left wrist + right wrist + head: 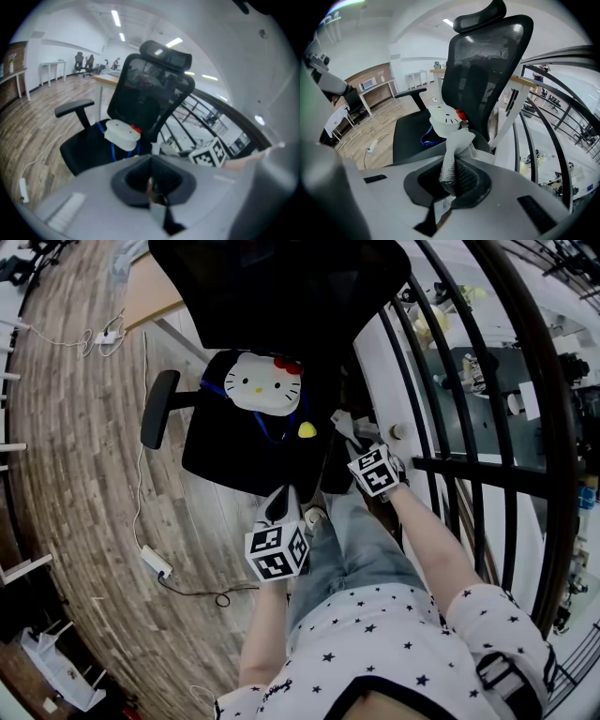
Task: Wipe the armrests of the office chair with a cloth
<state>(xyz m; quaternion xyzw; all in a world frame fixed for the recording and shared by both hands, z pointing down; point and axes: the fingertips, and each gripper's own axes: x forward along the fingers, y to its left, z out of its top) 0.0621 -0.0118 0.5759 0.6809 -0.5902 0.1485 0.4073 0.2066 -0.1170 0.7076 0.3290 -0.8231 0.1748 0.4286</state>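
The black office chair (234, 451) stands in front of me, its mesh back (487, 70) upright. Its left armrest (157, 409) (74, 108) (410, 93) juts out free. A white cat-face cushion (263, 383) (122, 132) lies on the seat. My right gripper (349, 435) (452, 176) is shut on a grey-white cloth (457, 152), at the seat's right side, where the other armrest is hidden. The left gripper (281, 504) (152, 180) hangs shut near the seat's front edge, with nothing seen between its jaws.
A black railing (469, 465) runs close along the right of the chair. A white power strip (155, 562) and its cable lie on the wooden floor at the left. A desk (150, 292) stands behind the chair. My legs are just before the seat.
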